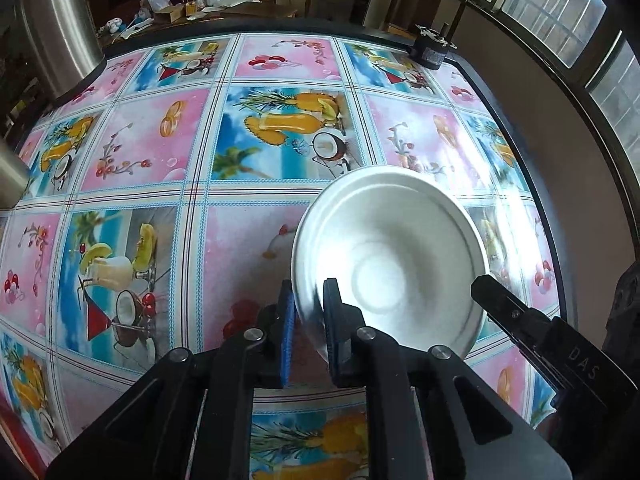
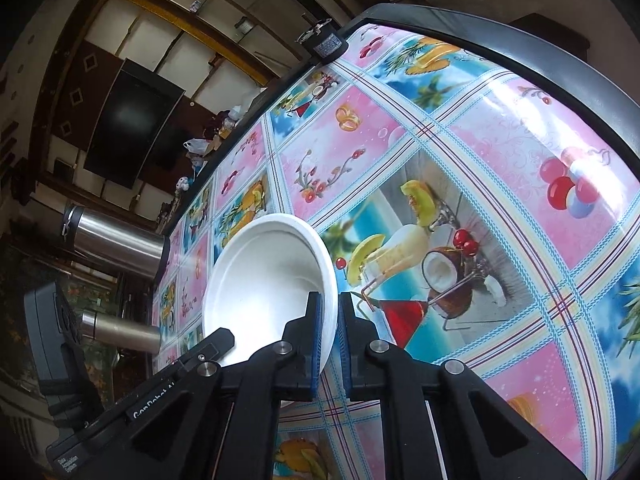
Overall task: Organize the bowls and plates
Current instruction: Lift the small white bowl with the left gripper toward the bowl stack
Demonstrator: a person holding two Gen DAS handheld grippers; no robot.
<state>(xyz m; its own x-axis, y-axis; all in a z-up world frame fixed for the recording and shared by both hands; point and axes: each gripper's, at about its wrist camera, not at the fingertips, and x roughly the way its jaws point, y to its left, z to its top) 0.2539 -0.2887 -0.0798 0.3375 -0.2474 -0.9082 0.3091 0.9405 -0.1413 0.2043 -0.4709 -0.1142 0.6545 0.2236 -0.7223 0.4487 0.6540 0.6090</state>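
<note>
Both grippers clamp one white bowl (image 1: 390, 256) held tilted above the counter (image 1: 248, 236). The left gripper (image 1: 310, 320) has its jaws nearly closed on the rim, one finger inside, one outside. The right gripper (image 2: 330, 340) pinches the opposite rim the same way, the bowl extending left of its jaws.

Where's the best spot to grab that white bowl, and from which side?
Grab the thin flat rim, one finger inside and one outside, as both grippers seem to do now. The white bowl is wide, so jaws cannot span it. The left gripper takes the near-left edge, the right gripper the opposite edge. Opposite sides should steady it.
</note>
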